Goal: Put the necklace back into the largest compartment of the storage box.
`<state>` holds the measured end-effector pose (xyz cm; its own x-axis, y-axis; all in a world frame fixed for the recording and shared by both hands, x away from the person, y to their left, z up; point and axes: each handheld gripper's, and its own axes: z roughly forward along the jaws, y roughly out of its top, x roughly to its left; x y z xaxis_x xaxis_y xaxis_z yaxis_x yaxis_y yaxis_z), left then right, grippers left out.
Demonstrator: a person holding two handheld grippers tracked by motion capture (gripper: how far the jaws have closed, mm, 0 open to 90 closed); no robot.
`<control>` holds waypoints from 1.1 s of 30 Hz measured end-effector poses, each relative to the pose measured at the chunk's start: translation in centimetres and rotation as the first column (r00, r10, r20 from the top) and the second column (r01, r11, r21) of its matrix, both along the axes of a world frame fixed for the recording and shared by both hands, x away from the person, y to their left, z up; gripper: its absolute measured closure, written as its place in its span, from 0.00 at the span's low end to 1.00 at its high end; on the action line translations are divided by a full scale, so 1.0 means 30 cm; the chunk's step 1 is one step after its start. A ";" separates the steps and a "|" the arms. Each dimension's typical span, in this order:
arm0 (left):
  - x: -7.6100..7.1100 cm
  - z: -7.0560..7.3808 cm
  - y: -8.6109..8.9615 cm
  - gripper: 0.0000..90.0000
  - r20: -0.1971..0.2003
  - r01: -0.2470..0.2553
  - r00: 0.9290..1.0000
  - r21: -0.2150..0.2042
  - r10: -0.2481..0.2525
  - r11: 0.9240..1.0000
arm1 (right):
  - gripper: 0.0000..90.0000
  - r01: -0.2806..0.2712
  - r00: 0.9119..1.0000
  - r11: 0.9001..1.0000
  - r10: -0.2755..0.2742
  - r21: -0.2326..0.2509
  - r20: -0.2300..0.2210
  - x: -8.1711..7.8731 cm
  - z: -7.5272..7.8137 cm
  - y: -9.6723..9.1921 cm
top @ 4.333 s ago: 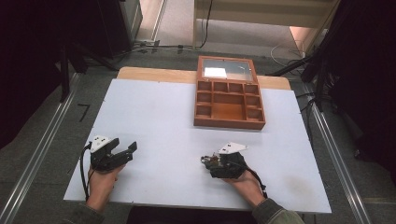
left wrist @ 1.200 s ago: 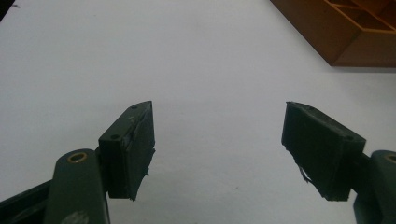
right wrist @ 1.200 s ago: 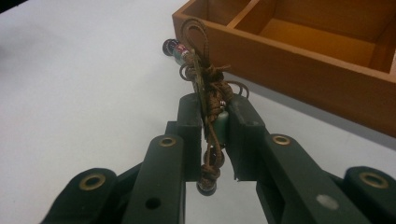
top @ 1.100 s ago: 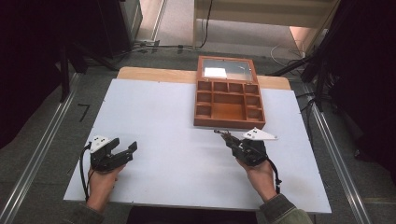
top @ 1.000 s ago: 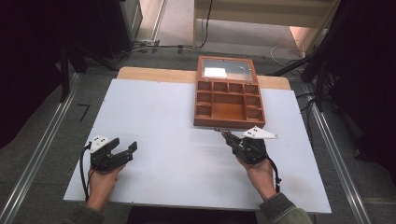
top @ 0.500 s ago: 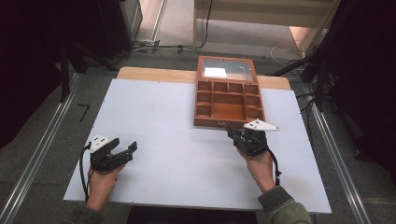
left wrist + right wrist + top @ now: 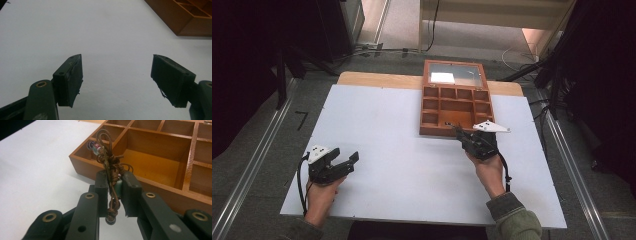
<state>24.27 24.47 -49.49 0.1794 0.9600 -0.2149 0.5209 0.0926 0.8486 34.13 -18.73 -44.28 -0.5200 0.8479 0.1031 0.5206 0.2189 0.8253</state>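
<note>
A brown wooden box (image 7: 455, 103) with several compartments and an open glass lid stands at the far middle of the white table (image 7: 412, 165). My right gripper (image 7: 458, 132) sits at the box's near edge, shut on a brown corded bracelet (image 7: 110, 170) with beads. In the right gripper view the bracelet sticks up between the pads in front of the box's (image 7: 160, 155) large compartment. My left gripper (image 7: 347, 161) rests near the table's front left, open with nothing between its fingers (image 7: 72, 77).
A corner of the box (image 7: 190, 17) shows at the top right of the left gripper view. Metal rails (image 7: 252, 165) run along both sides of the table. Cables lie on the floor beyond the far edge.
My right gripper has moved away from me and a little left, up to the box's near edge, with the bracelet held. The left gripper has stayed put.
</note>
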 end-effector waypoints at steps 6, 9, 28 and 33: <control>0.000 0.001 -0.002 0.28 0.000 0.005 1.000 0.001 -0.005 1.000 | 0.82 0.005 1.000 1.000 -0.005 -0.001 -0.005 0.013 -0.003 0.004; -0.001 0.001 -0.003 0.28 0.002 0.005 1.000 0.000 -0.005 1.000 | 0.82 0.017 1.000 1.000 -0.017 -0.001 -0.004 0.028 -0.003 0.009; -0.002 0.003 -0.002 0.28 0.005 0.006 1.000 -0.001 -0.006 1.000 | 0.82 0.062 0.998 0.998 -0.062 -0.013 -0.007 0.104 0.005 0.019; -0.001 0.002 -0.001 0.28 0.005 0.009 1.000 -0.002 -0.009 1.000 | 0.82 0.065 0.998 0.998 -0.065 -0.016 -0.003 0.121 0.015 0.024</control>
<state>24.23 24.44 -49.43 0.1891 0.9580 -0.2157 0.5179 0.0893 0.8508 37.75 -18.02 -43.85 -0.4631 0.8816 0.0912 0.5369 0.1971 0.8203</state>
